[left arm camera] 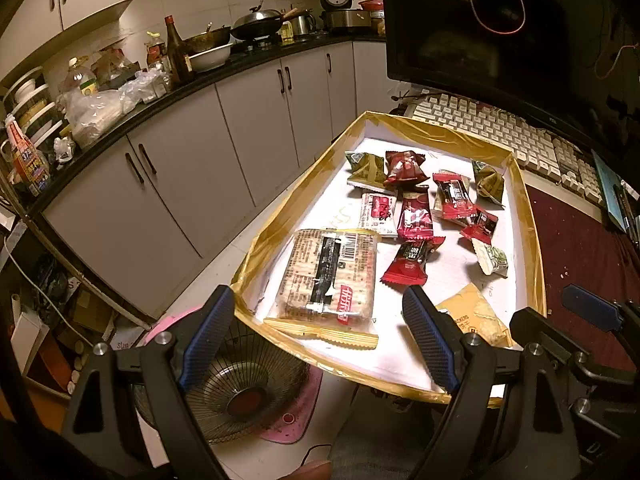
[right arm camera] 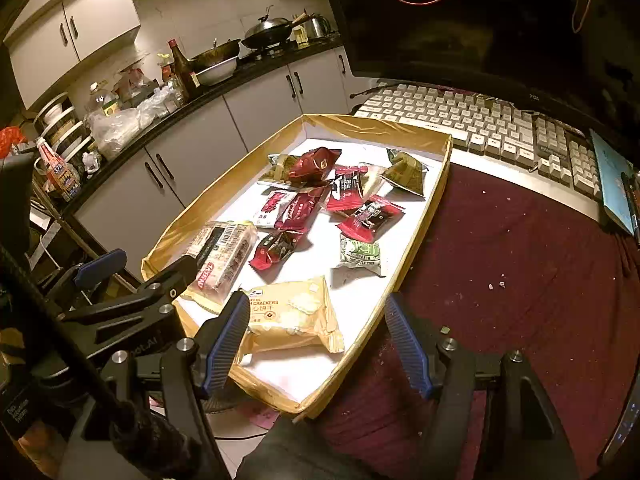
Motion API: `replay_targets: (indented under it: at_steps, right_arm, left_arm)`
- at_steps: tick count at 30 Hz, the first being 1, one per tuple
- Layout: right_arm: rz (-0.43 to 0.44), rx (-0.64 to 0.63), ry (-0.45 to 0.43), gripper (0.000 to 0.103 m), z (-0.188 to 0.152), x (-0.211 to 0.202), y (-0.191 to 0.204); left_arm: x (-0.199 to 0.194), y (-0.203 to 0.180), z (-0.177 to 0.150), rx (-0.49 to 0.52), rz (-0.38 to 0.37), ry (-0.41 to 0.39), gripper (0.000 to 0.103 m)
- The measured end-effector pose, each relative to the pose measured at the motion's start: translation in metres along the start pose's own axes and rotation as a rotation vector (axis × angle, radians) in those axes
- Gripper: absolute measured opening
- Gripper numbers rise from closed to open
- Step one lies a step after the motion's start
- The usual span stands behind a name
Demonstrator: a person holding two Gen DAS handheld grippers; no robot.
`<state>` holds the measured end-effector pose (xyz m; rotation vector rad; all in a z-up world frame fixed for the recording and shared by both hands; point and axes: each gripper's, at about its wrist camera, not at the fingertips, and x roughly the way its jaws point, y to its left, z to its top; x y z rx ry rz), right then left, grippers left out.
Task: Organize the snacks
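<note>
A shallow tray (left arm camera: 534,216) with gold-taped walls and a white floor sits at the edge of a table covered in dark red cloth (right arm camera: 520,264), a keyboard (right arm camera: 472,120) just beyond it. All the snacks lie inside the tray. A long cracker pack (left arm camera: 330,280) and a yellow cracker pack (right arm camera: 290,312) sit at the near end; farther in lie several small red wrappers, such as 1 red packet (left arm camera: 410,260) near the middle, a green-and-white packet (right arm camera: 358,256) toward the right wall, and 2 olive-green pouches at the far end, 1 being the right-hand pouch (left arm camera: 488,182).

The small packets lie loosely scattered, some overlapping, with no clear grouping by kind. That could fit sorting in progress or a pile simply gathered into the tray, so I can't place the step. Any pick here would call for a low, flat approach, since the wrappers are thin and crinkly and sit close together.

The left gripper (left arm camera: 318,338) hovers at the near-left corner, its blue pads spread wide with the long cracker pack seen between them, but holding nothing. The right gripper (right arm camera: 316,340) hangs over the near-right corner, equally wide apart, framing the yellow cracker pack; I see no contact.
</note>
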<state>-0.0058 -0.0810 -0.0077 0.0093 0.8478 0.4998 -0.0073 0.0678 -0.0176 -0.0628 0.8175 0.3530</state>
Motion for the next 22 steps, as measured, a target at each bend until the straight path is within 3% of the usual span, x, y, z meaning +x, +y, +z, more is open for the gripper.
replay_targets:
  at_steps: [10,22]
  right_arm:
    - [-0.014,0.005,-0.006,0.07,0.001,-0.001,-0.001]
    - [-0.024,0.007,-0.021,0.07,0.002,-0.003,-0.004]
  left_arm:
    - [0.001,-0.004,-0.002,0.007,-0.012,0.013,0.086]
    - [-0.009,-0.003,0.0,0.009,-0.026,-0.047,0.086]
